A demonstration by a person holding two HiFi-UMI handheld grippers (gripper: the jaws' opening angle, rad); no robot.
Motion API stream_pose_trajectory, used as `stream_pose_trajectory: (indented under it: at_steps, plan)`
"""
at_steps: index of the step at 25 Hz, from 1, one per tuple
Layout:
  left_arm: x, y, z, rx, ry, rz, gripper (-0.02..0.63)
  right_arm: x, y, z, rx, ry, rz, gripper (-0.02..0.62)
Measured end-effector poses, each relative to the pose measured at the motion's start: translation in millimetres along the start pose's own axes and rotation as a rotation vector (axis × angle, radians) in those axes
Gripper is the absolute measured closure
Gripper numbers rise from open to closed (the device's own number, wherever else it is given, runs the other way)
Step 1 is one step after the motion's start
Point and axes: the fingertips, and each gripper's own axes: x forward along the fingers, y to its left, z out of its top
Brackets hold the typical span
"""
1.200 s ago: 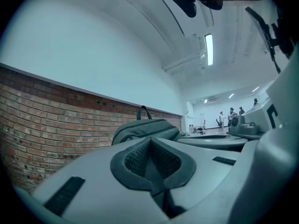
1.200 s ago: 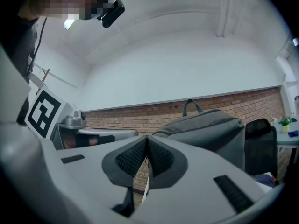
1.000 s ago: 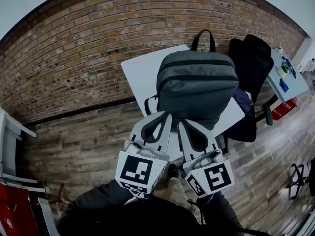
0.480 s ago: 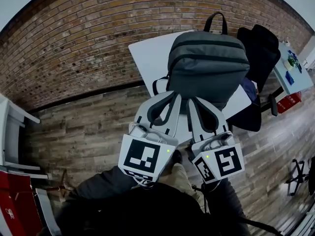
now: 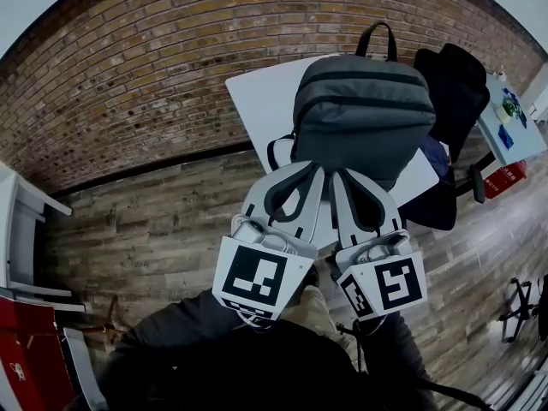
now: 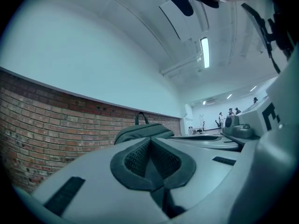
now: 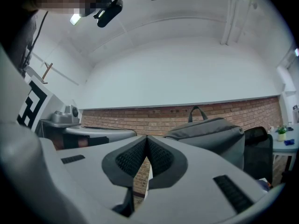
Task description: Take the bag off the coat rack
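Two tools, jaws pressed together and empty: left tool (image 5: pixel 313 175) and right tool (image 5: pixel 339 176) sit just beside grey backpack (image 5: pixel 364 114) on white tabletop (image 5: pixel 261 101).

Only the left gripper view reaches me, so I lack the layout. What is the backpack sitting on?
Observer: The grey backpack rests on a white table.
Operator: Are the right tongs shut?
Observer: Yes, the right tongs are shut, with nothing between them.
Operator: What's beside the table?
Observer: A black chair stands at its right edge in the head view.
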Motion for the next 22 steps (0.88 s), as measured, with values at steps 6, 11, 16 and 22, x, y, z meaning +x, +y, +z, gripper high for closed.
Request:
stream_pose_trajectory:
  at_steps: [6,11,16,22]
  plan:
    - [1.8,-1.3,1.5,0.0,0.001,0.0,0.597,0.0,-4.0,2.9,0.0,-0.003,-0.012,0.589]
    - [1.2,0.6,1.9,-0.003,0.001,-0.004,0.597,1.9,-2.9,4.3,-0.005,-0.005,-0.015,0.589]
    - [0.6,0.6,0.1,-0.002,0.004,-0.005,0.597,2.2,-2.0,3.9,-0.01,-0.004,-0.016,0.589]
    - [-1.6,4.6,-4.7,0.013,0.014,-0.011,0.597,5.7,1.2,2.5,-0.01,-0.004,-0.017,0.589]
